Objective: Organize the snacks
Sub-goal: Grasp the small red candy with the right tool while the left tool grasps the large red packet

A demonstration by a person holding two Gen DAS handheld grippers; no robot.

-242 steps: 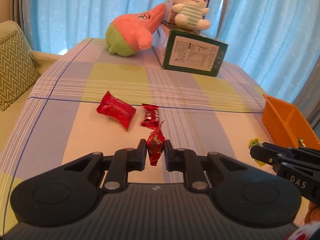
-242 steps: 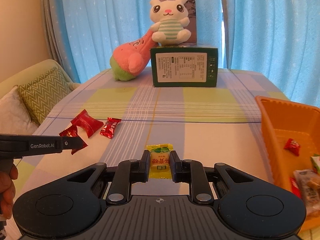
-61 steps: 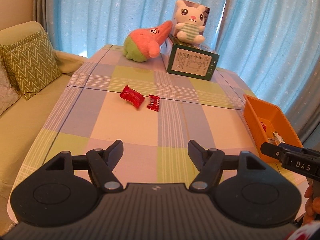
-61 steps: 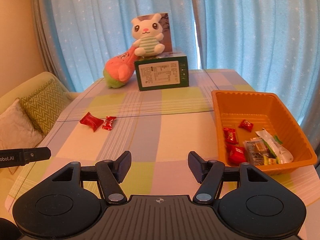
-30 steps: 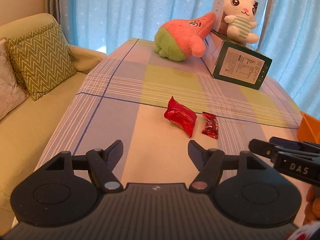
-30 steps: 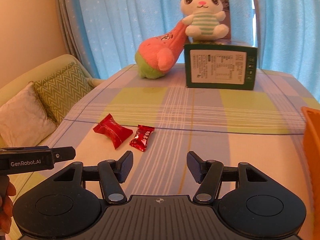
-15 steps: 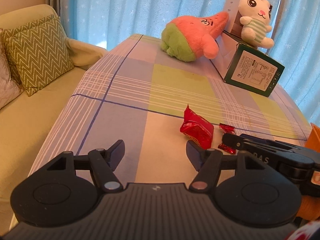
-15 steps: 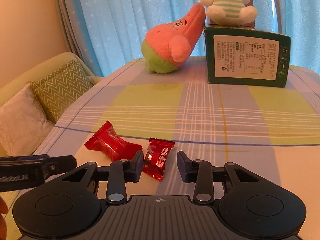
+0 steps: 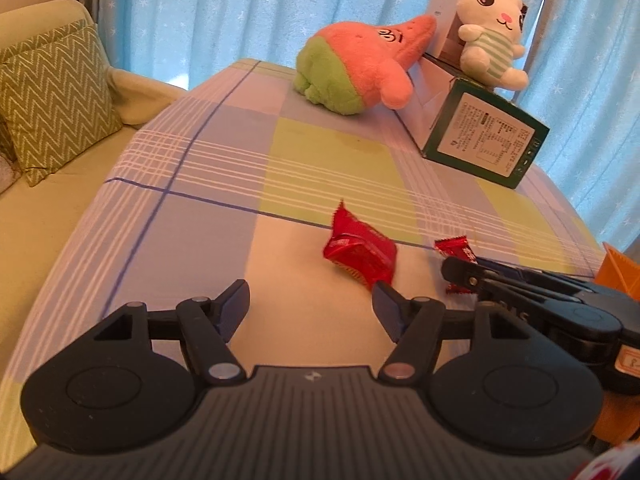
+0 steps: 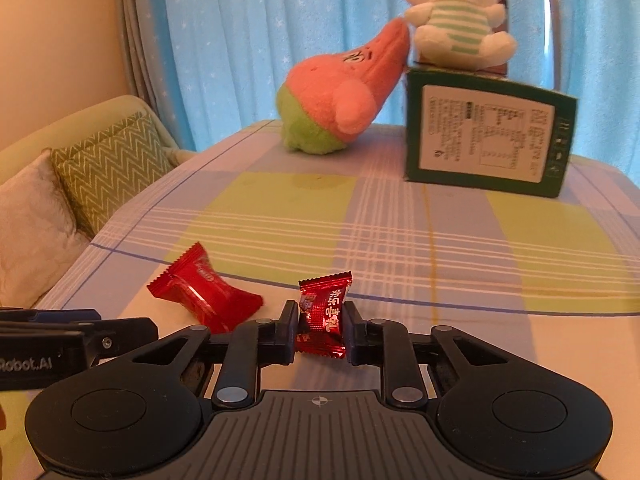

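Two red snacks lie on the checked tablecloth. The small red candy stands between the pads of my right gripper, which is shut on it. In the left wrist view that candy shows at the tip of the right gripper. The larger red snack pack lies just beyond the right fingertip of my left gripper, which is open with nothing between its fingers. In the right wrist view the pack lies left of the candy, and the left gripper reaches in from the left edge.
A green box stands at the back of the table with a white bunny plush on top and a pink-and-green plush leaning beside it. An orange basket's corner shows at right. A sofa with a zigzag cushion lies left.
My right gripper has come down over the small red candy and closed on it. My left gripper has moved closer to the larger red pack, still open.
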